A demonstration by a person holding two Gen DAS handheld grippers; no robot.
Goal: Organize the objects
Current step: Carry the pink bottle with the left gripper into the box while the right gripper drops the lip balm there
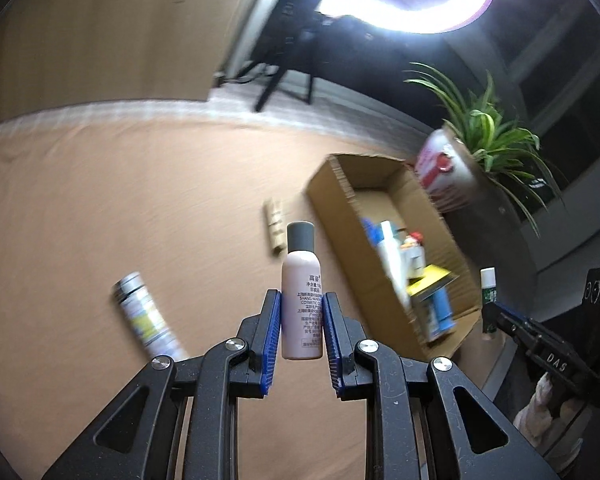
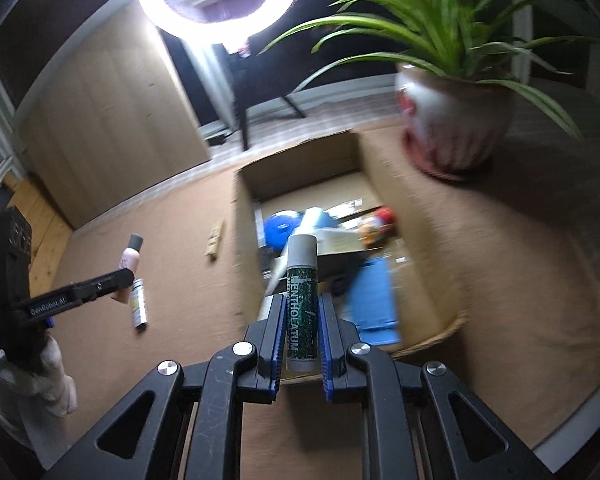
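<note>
Your left claw [image 1: 301,316] gripped the pink lotion bottle [image 1: 301,304]; your right claw [image 2: 299,320] clamped the Mentholatum stick [image 2: 301,304], the cardboard box [image 2: 244,240] just ahead.

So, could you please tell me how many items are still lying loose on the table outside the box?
2: a silver tube left of the left hand-held gripper, and a tan stick beside the box. Others may be hidden out of view.

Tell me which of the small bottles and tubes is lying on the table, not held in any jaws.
The silver tube with the yellow label lies on its side; the pink bottle and green Mentholatum stick are gripped upright.
</note>
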